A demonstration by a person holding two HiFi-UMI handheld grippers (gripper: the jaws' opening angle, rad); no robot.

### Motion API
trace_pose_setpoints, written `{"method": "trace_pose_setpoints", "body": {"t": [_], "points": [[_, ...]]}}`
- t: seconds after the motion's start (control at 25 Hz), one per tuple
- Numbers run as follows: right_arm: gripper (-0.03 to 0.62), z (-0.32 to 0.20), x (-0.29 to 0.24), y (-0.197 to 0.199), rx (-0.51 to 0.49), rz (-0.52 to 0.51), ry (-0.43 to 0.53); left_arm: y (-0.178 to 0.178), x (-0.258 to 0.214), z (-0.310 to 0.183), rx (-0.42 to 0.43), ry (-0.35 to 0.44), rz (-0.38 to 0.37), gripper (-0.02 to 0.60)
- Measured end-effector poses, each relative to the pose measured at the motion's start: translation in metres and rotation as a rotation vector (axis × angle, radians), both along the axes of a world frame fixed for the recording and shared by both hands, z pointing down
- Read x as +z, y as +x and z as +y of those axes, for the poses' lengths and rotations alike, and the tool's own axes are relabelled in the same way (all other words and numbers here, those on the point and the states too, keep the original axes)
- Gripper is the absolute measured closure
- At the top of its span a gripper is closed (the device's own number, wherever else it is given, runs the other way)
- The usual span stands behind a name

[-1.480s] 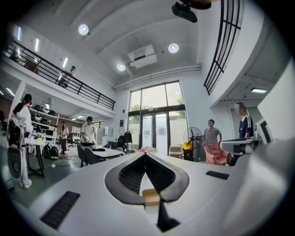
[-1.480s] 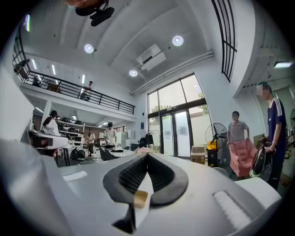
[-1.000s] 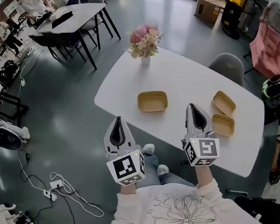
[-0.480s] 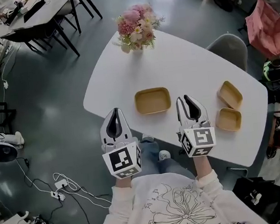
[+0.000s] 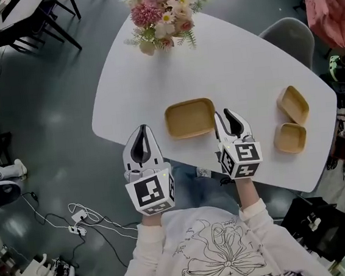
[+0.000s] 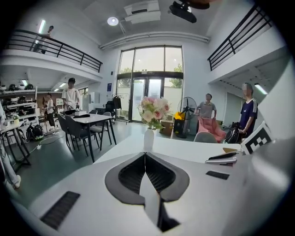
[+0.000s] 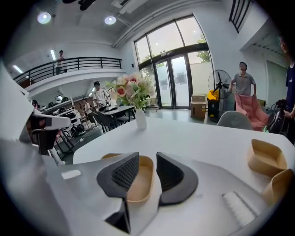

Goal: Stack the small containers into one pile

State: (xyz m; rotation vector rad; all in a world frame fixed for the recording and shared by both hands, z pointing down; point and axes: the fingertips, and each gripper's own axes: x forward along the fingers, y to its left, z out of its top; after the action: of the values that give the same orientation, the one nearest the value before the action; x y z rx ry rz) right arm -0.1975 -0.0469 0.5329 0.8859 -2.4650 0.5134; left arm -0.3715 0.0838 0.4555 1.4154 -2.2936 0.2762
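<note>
Right gripper view: right hand-held gripper (image 7: 146,159) just opening, released, container (image 7: 139,183) rim in gap | left hand-held gripper (image 6: 145,156) clenched

We find no text, number or brand we can read in any view. The sweatshirt (image 5: 215,252) has a line of printed letters under its flower drawing, but the bottom edge of the head view cuts them off, so we can't read them. The marker cubes (image 5: 151,193) carry only black-and-white square patterns. Boxes and shelves in the background of the gripper views are too small and blurred for us to make out any print.
</note>
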Motion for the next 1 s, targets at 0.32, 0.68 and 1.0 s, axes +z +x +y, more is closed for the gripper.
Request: {"method": "trace_pose_setpoints", "body": {"t": [0.32, 0.68, 1.0], "points": [[0.467, -0.002, 0.05, -0.005, 0.029, 0.076, -0.084, -0.005, 0.03, -0.009, 0.03, -0.05, 0.047, 0.574], [0.565, -0.002, 0.085, 0.002, 0.126, 0.132, -0.161, -0.009, 0.042, -0.005, 0.039, -0.075, 0.068, 0.575], [0.568, -0.01, 0.053, 0.017, 0.241, 0.022, -0.187, 0.002, 0.021, -0.024, 0.102, -0.028, 0.058, 0.575]]}}
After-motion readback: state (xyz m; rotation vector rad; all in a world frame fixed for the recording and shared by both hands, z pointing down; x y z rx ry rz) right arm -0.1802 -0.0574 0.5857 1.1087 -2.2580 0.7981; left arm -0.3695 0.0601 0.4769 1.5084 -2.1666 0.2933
